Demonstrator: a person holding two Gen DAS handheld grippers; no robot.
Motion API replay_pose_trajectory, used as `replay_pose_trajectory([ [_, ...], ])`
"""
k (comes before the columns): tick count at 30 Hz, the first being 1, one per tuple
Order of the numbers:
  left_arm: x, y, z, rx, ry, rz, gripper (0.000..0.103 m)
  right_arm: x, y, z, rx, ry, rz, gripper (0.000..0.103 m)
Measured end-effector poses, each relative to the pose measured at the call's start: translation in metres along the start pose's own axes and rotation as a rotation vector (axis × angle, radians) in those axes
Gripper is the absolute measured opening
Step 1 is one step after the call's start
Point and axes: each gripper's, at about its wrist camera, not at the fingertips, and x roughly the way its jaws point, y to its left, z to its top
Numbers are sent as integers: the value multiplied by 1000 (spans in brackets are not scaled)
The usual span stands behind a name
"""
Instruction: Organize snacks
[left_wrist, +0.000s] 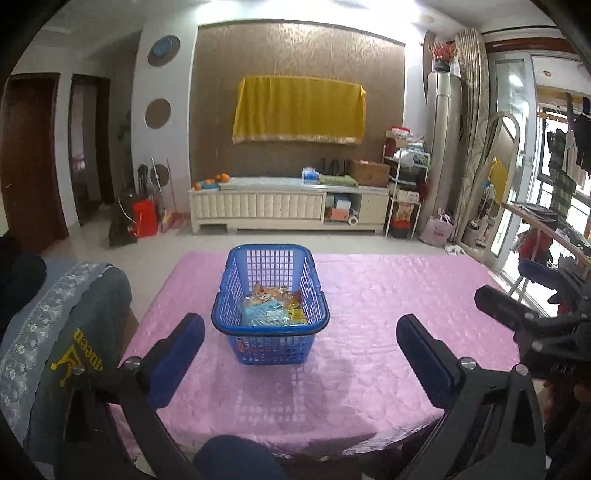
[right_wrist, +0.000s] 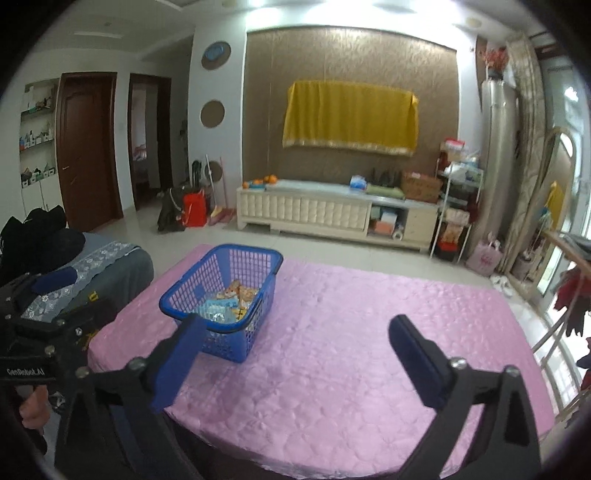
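A blue plastic basket (left_wrist: 271, 349) (right_wrist: 225, 343) stands on the pink-clothed table (left_wrist: 399, 295) (right_wrist: 351, 332), towards its left side. Several snack packets (left_wrist: 271, 306) (right_wrist: 231, 301), light blue and orange, lie in its bottom. My left gripper (left_wrist: 299, 325) is open just in front of the basket, held back above the table's near edge, with nothing between its fingers. My right gripper (right_wrist: 297, 323) is also open and empty, to the right of the basket; its left finger (right_wrist: 181, 354) overlaps the basket's near corner in the right wrist view. Each gripper shows at the edge of the other's view.
A chair with a grey lace-trimmed cover (left_wrist: 74, 314) (right_wrist: 110, 266) stands against the table's left side. Across the tiled floor is a white TV cabinet (left_wrist: 288, 206) under a yellow cloth. A drying rack (left_wrist: 546, 229) stands to the right. A hand (right_wrist: 33, 406) holds the left gripper's handle.
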Motion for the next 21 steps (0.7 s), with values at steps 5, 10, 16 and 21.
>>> replay_pose_trajectory([
  [5, -22, -6, -25, -14, -6, -27, 103, -18, 6, -18, 7, -26, -5, 103],
  [10, -35, -7, -35, -16, -25, -17, 103, -29, 9, -30, 39, -32, -13, 103],
  [16, -41, -10, -43, 6, -23, -18, 103, -41, 13, -37, 79, -40, 22, 103],
  [21, -42, -16, -45, 13, -24, -26, 103, -48, 16, -42, 84, -49, 21, 103],
])
